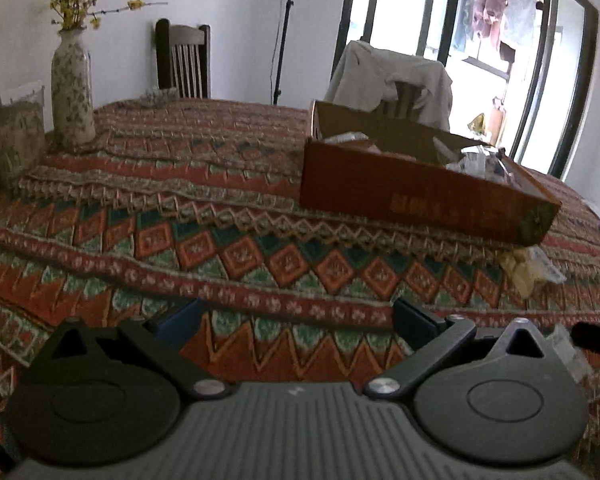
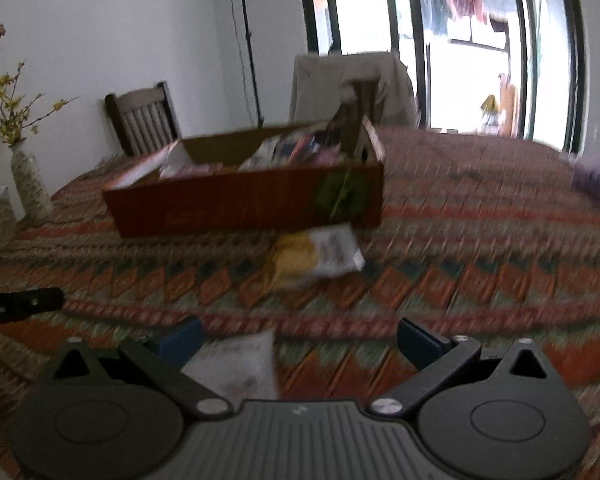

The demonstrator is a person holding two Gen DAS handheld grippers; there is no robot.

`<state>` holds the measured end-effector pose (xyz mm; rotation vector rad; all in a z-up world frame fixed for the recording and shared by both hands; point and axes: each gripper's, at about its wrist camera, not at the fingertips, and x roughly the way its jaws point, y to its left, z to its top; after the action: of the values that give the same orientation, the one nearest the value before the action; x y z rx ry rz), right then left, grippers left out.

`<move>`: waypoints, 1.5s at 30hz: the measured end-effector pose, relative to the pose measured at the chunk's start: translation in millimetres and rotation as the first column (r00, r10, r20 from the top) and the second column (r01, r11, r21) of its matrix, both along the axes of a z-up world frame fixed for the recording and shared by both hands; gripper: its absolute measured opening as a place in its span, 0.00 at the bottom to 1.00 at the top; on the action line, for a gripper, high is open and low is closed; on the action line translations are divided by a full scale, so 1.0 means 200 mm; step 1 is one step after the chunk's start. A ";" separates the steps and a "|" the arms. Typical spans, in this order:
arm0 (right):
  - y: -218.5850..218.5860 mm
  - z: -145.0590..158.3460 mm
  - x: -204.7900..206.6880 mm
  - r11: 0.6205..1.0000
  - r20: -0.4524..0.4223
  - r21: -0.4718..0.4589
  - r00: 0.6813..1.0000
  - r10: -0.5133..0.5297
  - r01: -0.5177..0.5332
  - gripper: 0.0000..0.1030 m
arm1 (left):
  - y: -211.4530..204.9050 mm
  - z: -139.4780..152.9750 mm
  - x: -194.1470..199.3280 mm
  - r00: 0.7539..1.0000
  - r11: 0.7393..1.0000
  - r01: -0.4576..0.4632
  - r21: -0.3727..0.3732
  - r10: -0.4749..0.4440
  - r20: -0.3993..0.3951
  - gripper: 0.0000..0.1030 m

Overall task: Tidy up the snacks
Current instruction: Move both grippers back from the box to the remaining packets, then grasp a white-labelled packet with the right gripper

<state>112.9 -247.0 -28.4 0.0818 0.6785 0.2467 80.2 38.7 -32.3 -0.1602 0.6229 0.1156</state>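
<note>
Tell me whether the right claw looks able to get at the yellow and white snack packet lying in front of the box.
Probably yes. The right claw is open, and only bare tablecloth lies between it and the yellow and white packet. The box sits behind the packet, not in the way.

An open red-brown cardboard box point(image 2: 244, 204) sits flat, holding a jumble of snack packets point(image 2: 292, 148). Just beside its front wall lies a yellow-and-white snack packet point(image 2: 316, 256). A white packet point(image 2: 240, 368) lies well apart from the box, nearer the camera.
</note>
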 end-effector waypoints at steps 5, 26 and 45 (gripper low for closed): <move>0.09 -0.05 -0.04 0.999 -0.041 -0.021 0.998 0.044 -0.045 1.00 | -0.01 -0.03 0.00 1.000 1.000 0.013 0.002 -0.013 -0.019 1.00; 0.26 -0.09 -0.05 0.986 -0.044 -0.134 0.995 0.093 -0.098 1.00 | -0.03 -0.07 -0.01 0.999 0.999 0.046 0.006 -0.046 -0.026 1.00; 0.28 -0.06 -0.14 0.973 0.021 -0.111 0.979 0.204 -0.201 0.62 | -0.05 -0.07 -0.01 0.999 0.999 0.036 0.025 -0.035 -0.030 1.00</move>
<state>84.3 -192.0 -40.4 -0.0954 0.6673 0.4060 78.6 29.3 -45.8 -0.1230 0.6529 0.0915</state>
